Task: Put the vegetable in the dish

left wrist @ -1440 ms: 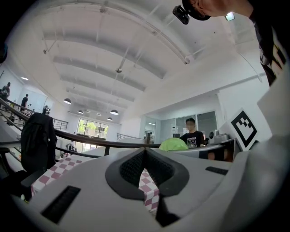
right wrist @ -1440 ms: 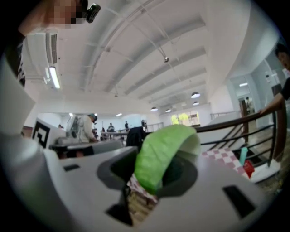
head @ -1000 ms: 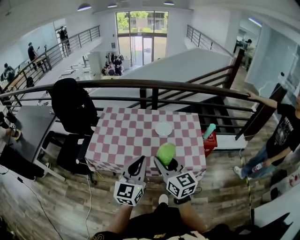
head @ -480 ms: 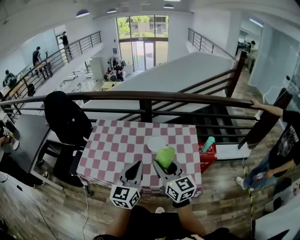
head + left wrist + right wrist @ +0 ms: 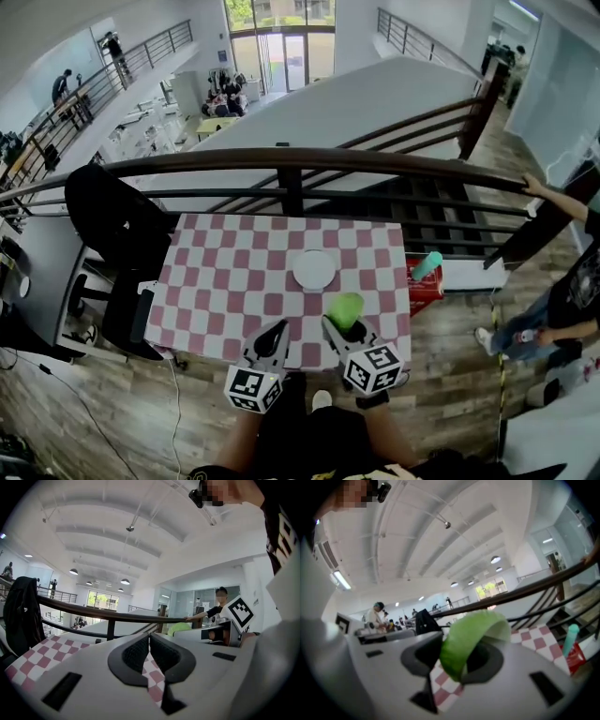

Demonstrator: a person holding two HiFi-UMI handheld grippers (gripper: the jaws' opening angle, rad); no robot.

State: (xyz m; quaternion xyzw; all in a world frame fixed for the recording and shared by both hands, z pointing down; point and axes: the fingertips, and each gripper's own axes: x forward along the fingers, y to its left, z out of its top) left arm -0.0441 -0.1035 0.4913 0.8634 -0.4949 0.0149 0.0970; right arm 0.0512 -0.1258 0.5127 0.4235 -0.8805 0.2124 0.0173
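Observation:
A white round dish (image 5: pixel 313 270) lies on the red-and-white checked table (image 5: pixel 225 281), right of its middle. My right gripper (image 5: pixel 339 324) is shut on a pale green leafy vegetable (image 5: pixel 345 309), held above the table's near edge, just short of the dish and slightly to its right. In the right gripper view the curled vegetable (image 5: pixel 468 639) fills the gap of that gripper (image 5: pixel 457 660) and bulges over the right jaw. My left gripper (image 5: pixel 277 331) hovers beside it to the left, shut and empty; its pads (image 5: pixel 140 651) meet in the left gripper view.
A dark railing (image 5: pixel 300 161) runs behind the table, with a stairwell beyond. A black chair with a jacket (image 5: pixel 112 220) stands at the table's left. A red box with a teal bottle (image 5: pixel 424 272) sits at the right edge. A person (image 5: pixel 572 291) stands at the right.
The head view has tipped down and the table looks larger. The right gripper still holds the vegetable and now sits a little right of the dish. The left gripper stays shut.

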